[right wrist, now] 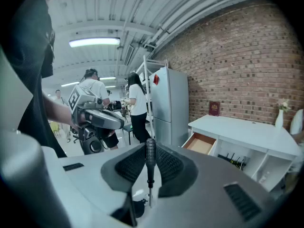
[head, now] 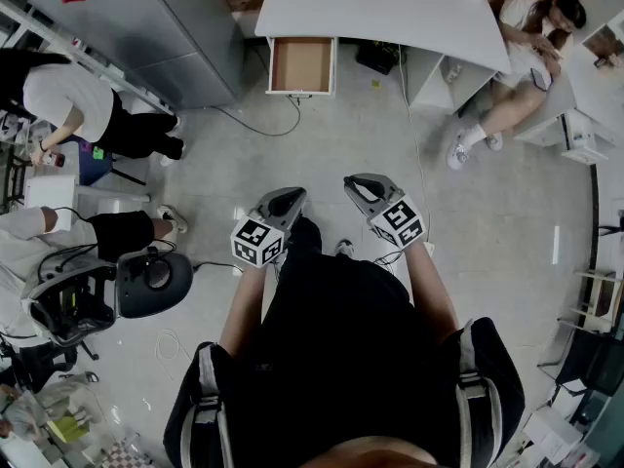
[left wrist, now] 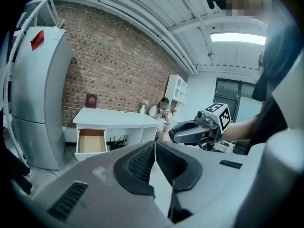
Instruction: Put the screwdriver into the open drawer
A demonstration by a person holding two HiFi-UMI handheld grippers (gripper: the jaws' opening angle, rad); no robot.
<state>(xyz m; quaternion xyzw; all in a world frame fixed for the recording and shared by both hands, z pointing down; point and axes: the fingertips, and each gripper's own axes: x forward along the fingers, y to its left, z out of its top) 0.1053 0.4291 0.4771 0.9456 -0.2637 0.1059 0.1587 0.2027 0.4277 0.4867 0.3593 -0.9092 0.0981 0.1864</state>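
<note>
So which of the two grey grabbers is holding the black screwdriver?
The right gripper: the slim black-handled screwdriver is pinched between its jaws. The left gripper has its jaws shut together with nothing between them.

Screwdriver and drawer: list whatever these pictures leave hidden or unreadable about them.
- Tip of the screwdriver: in the right gripper view it is too thin and dark against the gripper body to tell its type.
- The screwdriver in the head view: it cannot be made out, as the right gripper covers it and it is too small there.
- Back end of the drawer: in the head view the white desk top covers it.
</note>
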